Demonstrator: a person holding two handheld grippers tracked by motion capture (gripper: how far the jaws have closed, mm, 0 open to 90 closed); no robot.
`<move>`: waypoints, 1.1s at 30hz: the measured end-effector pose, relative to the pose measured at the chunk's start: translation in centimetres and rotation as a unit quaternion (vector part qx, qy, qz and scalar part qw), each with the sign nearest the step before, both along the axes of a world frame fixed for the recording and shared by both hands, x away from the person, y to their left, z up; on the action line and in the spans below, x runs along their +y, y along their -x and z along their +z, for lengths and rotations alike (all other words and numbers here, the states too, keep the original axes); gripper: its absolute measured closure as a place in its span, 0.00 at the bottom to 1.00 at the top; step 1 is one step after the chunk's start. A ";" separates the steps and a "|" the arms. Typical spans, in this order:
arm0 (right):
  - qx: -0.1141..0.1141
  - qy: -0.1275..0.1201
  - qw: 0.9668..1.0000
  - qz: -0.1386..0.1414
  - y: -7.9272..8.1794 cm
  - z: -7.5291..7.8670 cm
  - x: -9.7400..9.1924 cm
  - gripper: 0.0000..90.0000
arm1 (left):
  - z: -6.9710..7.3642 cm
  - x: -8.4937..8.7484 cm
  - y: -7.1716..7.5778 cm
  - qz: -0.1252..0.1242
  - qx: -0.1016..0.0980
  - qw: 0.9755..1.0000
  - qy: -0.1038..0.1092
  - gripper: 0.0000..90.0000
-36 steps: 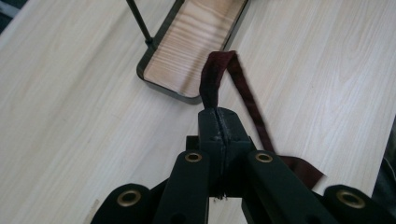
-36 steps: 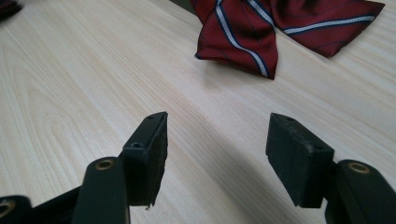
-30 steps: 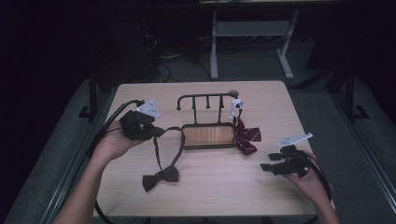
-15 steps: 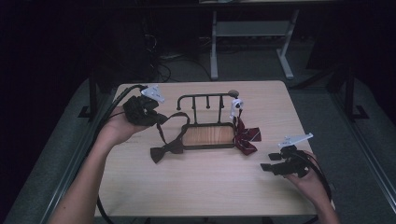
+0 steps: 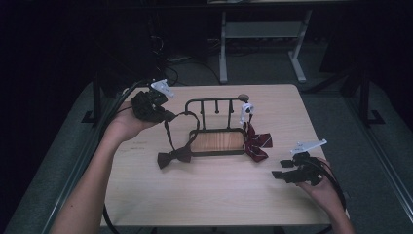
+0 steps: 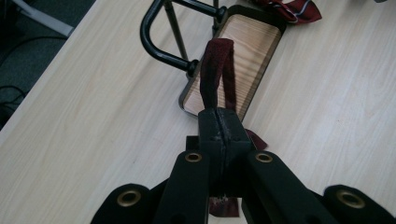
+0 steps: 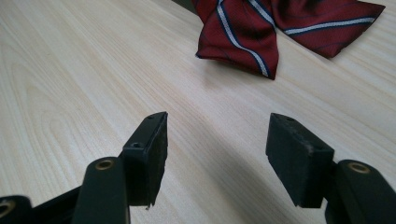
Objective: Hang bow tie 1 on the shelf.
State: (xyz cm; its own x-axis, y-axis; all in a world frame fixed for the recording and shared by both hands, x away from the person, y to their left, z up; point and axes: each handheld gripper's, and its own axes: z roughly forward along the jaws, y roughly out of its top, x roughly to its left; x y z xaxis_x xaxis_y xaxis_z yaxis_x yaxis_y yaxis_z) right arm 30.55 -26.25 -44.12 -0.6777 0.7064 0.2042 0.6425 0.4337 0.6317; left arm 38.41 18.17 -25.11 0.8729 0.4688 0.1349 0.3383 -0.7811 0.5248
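My left claw (image 6: 219,122) hides the strap's (image 6: 215,74) pinched end. Striped bow tie (image 7: 280,28) cut off at top edge. Rack (image 6: 163,42) cropped at top. Small white thing (image 5: 247,110) on rack: can't tell.

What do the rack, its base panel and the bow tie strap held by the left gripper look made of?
Rack: likely metal tube, smooth black coating with a slight sheen. Base panel: wood or wood-look laminate, pale with visible grain. Bow tie strap: woven fabric, matte dark maroon, limp between the shut left gripper fingers.
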 end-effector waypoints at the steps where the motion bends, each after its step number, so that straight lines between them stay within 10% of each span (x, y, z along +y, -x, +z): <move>1: 0.000 -0.001 1.000 -0.001 0.0 0.0 0.0 0.43 | 0.0 0.0 -0.1 0.001 0.000 1.000 0.002 1.00; 33: -0.005 -0.010 1.000 -0.001 0.0 0.1 -0.6 0.43 | 0.5 0.0 -3.9 0.045 0.018 0.999 -0.023 1.00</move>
